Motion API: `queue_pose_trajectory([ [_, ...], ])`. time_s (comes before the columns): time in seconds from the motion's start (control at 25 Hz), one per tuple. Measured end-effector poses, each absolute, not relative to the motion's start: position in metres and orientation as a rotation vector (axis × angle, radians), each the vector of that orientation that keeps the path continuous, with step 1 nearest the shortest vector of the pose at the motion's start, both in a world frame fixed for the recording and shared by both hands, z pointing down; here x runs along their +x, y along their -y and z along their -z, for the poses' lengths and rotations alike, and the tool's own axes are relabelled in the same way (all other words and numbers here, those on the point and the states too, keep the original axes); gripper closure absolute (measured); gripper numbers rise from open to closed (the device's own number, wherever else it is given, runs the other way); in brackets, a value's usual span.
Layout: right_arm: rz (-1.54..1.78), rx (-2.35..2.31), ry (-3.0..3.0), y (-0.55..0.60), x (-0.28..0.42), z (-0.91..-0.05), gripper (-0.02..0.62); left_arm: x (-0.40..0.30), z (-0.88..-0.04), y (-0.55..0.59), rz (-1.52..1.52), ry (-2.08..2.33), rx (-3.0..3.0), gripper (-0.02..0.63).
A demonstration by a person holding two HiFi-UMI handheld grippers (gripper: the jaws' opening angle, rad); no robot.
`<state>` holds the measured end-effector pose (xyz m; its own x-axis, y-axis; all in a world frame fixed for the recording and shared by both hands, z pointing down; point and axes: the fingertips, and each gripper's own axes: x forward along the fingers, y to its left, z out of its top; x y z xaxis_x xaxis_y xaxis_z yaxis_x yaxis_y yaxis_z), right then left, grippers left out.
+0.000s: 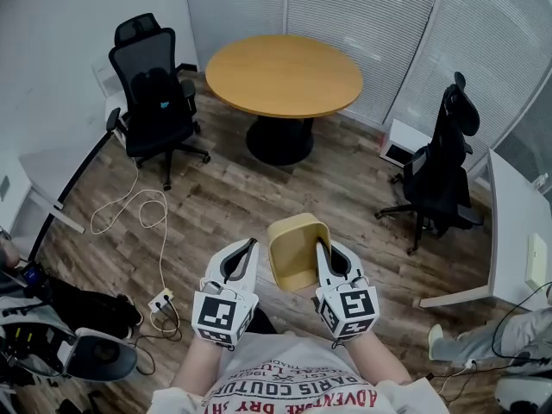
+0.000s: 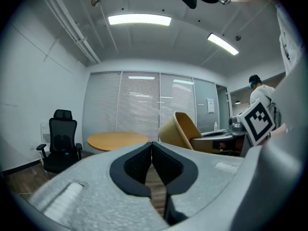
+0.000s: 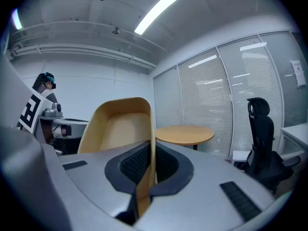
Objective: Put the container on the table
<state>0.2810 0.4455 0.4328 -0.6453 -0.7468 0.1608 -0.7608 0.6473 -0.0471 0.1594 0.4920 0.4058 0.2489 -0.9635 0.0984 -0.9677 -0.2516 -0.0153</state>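
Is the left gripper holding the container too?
No: the left gripper has its jaws together on nothing, while the right gripper alone pinches the container by its wall.

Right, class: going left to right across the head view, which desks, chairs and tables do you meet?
left white desk → left black chair → round wooden table → right black chair → right white desk

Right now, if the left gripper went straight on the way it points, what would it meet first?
The left gripper would probably meet the round table first; open floor lies before it, though depth is unclear.
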Motion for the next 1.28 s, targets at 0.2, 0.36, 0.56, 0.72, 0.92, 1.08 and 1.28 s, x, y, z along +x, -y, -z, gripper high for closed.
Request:
queue_pose_trajectory([
  [0.2,-0.205,1.291,2.688,-0.403,0.247,-0.439,0.584,0.115,-0.410,-0.444,-0.137,1.855,2.436,0.594],
  [0.36,-0.205,1.326,2.631,-0.356,0.210,-0.439,0.584,0.072,-0.407,-0.396,-0.122,1.828,2.453,0.594],
  [0.56,-0.233,1.355,2.598,-0.310,0.154,-0.436,0.584,0.015,-0.401,-0.344,-0.189,1.809,2.485,0.594],
  [0.72,-0.261,1.363,2.593,-0.279,0.114,-0.439,0.584,-0.034,-0.390,-0.308,-0.159,1.802,2.486,0.595],
  [0.92,-0.286,1.356,2.567,-0.237,0.089,-0.448,0.584,-0.065,-0.405,-0.269,-0.227,1.843,2.427,0.594],
  [1.08,-0.234,1.320,2.574,-0.192,0.080,-0.458,0.584,-0.067,-0.424,-0.227,-0.250,1.835,2.388,0.594],
  [1.28,-0.250,1.262,2.628,-0.113,0.079,-0.460,0.584,-0.067,-0.424,-0.158,-0.217,1.899,2.329,0.594],
])
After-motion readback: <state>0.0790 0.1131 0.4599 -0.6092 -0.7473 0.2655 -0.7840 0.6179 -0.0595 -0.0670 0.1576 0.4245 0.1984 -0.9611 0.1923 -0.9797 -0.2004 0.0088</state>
